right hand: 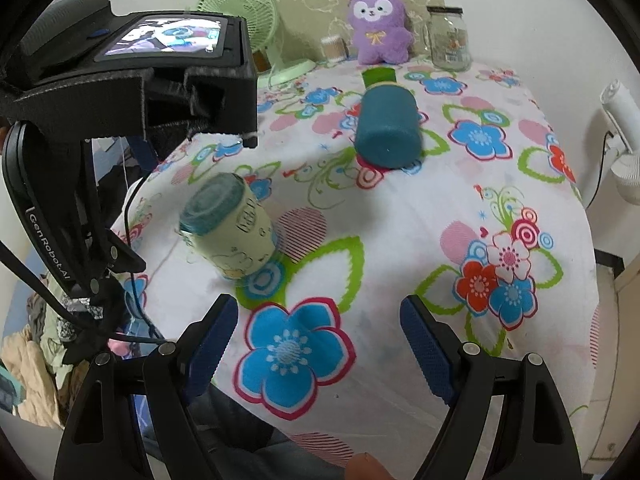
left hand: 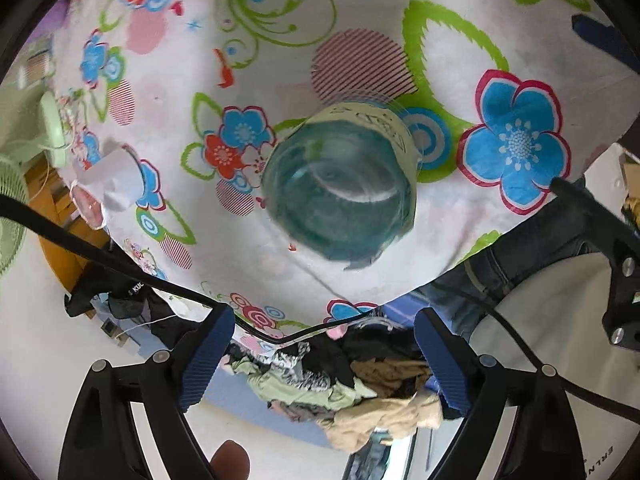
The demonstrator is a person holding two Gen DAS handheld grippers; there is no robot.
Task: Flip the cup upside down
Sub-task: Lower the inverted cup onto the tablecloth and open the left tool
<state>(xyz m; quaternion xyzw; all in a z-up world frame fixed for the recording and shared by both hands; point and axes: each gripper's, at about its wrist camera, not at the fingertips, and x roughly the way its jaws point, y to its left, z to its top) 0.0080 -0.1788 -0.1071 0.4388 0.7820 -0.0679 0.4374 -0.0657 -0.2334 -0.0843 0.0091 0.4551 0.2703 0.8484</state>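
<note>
The cup [right hand: 230, 226] stands near the table's [right hand: 400, 216] left edge with its teal end up, apparently already inverted. Both the left tongs [left hand: 324, 364] and right tongs [right hand: 320, 350] are spread, holding nothing; little seems left.

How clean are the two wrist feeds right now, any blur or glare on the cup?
Left wrist: cup soft, smeared at its lower edge, pale glare arc across its teal end; heavy fisheye bend in the floral cloth. Right wrist: cup slightly soft, evenly lit, no glare.
</note>
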